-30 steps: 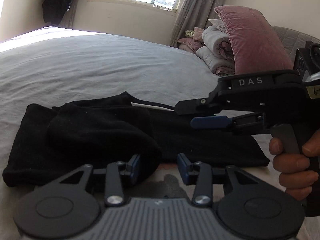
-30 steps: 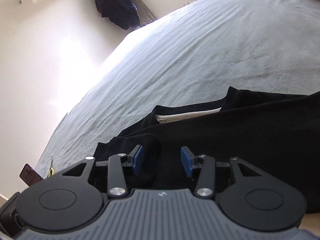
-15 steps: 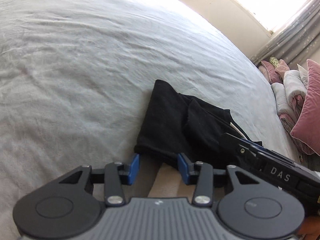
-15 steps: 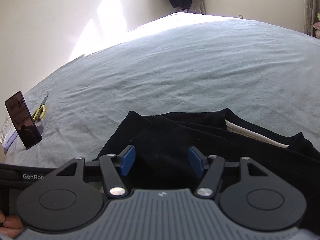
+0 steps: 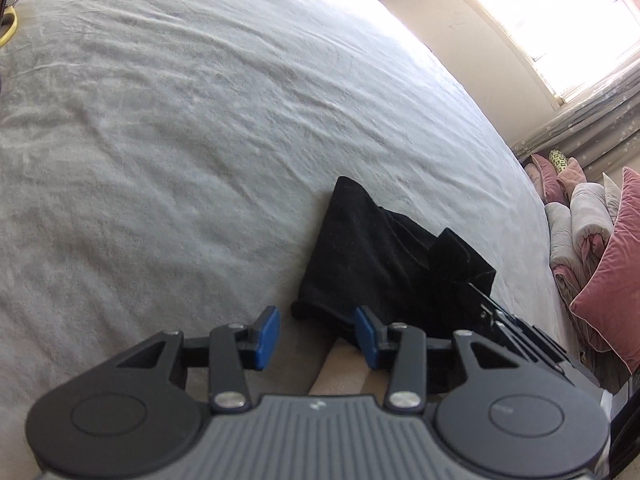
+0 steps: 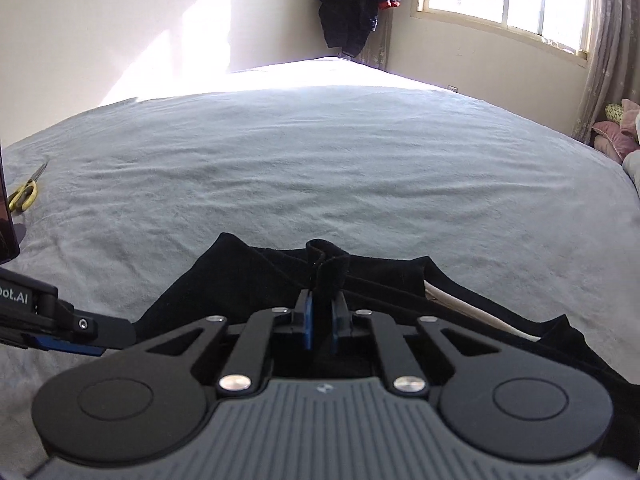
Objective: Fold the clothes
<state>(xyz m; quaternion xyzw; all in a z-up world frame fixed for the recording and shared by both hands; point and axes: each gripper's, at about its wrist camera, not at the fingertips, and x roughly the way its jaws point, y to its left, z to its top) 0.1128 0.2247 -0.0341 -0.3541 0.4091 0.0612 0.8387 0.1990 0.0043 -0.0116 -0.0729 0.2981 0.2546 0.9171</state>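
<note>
A black garment (image 5: 376, 256) lies partly folded near the front edge of the grey bed (image 5: 200, 120). My left gripper (image 5: 316, 334) is open, its blue pads astride the garment's near left corner, low over the bed edge. My right gripper (image 6: 320, 314) is shut on a raised fold of the black garment (image 6: 248, 276); a white inner label strip (image 6: 452, 304) shows to its right. The right gripper's body (image 5: 516, 332) shows in the left wrist view, and the left gripper's finger (image 6: 80, 326) in the right wrist view.
Yellow-handled scissors (image 6: 24, 192) and a dark phone (image 6: 6, 216) stand at the bed's left side. Pink pillows and folded bedding (image 5: 592, 248) are stacked at the right. Dark clothes (image 6: 352, 4) hang by the window.
My right gripper has closed on a fold of the garment and swung to face the far wall. My left gripper stays open at the garment's left corner, pulled back slightly.
</note>
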